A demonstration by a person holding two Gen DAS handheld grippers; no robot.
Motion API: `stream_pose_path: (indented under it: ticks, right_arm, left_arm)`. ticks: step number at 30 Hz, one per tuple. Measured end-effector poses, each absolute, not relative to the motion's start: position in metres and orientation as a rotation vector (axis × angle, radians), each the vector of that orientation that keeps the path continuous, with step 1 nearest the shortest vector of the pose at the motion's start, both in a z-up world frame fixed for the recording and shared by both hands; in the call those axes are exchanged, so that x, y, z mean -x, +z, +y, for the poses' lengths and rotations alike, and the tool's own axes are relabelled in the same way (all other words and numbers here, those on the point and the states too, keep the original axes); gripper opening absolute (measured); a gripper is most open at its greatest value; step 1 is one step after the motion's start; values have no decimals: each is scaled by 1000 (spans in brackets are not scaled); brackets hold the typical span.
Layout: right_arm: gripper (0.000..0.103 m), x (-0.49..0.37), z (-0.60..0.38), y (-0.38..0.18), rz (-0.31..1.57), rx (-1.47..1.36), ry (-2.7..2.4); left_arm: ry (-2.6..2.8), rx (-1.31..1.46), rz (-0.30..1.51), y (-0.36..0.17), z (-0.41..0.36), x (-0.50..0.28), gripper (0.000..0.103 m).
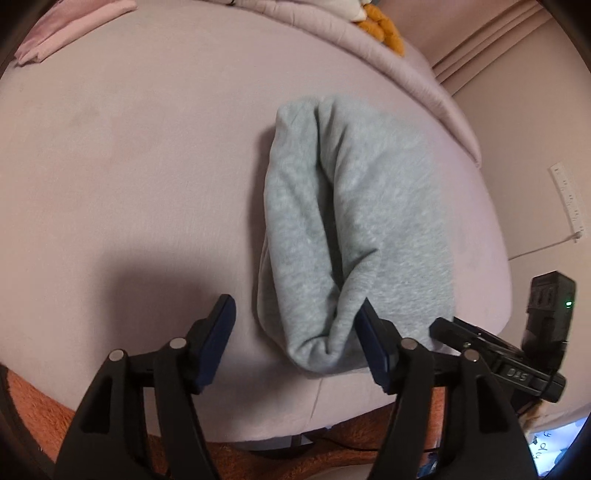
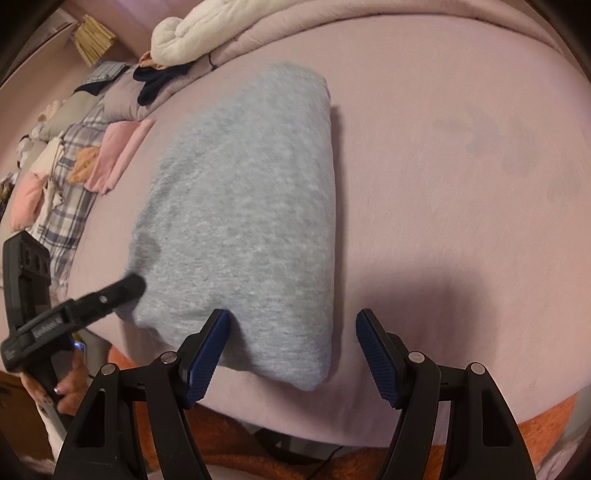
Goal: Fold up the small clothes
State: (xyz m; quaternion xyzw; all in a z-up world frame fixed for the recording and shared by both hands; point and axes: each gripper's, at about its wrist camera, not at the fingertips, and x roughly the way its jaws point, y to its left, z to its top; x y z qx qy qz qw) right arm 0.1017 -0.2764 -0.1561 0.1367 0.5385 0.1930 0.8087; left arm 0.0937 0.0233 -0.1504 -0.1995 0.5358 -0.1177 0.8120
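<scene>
Grey folded garment (image 1: 351, 229) lying on a pale lilac sheet (image 1: 129, 177), its long axis running from the near edge of the bed away toward the far side; a lengthwise crease divides it into two padded lobes, and the rounded near end sits close to the bed's front edge. Left gripper (image 1: 295, 332) — jaws apart, nothing pressed between the pads; the near end of the garment lies partly in the gap, the right-hand pad just beside or touching its fold. Right gripper (image 2: 291, 350) — jaws likewise apart, straddling the garment's near right corner, the left-hand pad against the cloth, with no grip evident. In the right wrist view the left gripper's finger (image 2: 122, 291) reaches the garment's left edge, and a hand (image 2: 70, 384) holds its handle. Surroundings: a rolled lilac duvet (image 1: 406, 74) along the far edge, a stack of pink folded clothes (image 2: 118, 155), a plaid cloth (image 2: 70, 192), a white bundle (image 2: 184, 33), an orange fleecy rug (image 2: 240, 443) below the bed, and a pinkish wall (image 1: 517, 92)
</scene>
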Motion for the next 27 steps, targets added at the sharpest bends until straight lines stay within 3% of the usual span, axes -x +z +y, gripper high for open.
stream_pose_path:
  ticks: [3,5,7,17,19,22,24,25,27]
  right_arm:
    - [74,-110,-279,-150,1119,-287,411]
    - [87,-116,-281,-152,1097,-296,404]
    - [87,-127,-281,-154,1081,-310,401]
    - [87,-161,-268,-179,1126,-459,530]
    - [78,-161,-269,-181,1126,-491,560]
    - [57,-162,-267,-180,1124,-487,538]
    - [44,-158,-267,-172,1103,-466,528]
    - [36,-157,-266,-166,1086,-449,523]
    - [30,-158,-263,-153,1054,-431,529]
  left_arm:
    - [-250,400,1115,-144,23,-101,85]
    - [-274,384,1102,-143,18,-109,91]
    - [-308,386,1104,-147,13,-117,95]
    - [-437,486,1205,-183,-7,-150,95]
    - [-465,488,1210,-183,-15,-156,88]
    - [-486,505,1220,-184,-26,-162,63]
    - [-484,477,1199,-176,-27,-160,51]
    - [-478,455,1181,-169,-30,-160,49]
    - [-476,417,1154,-156,-36,-160,43]
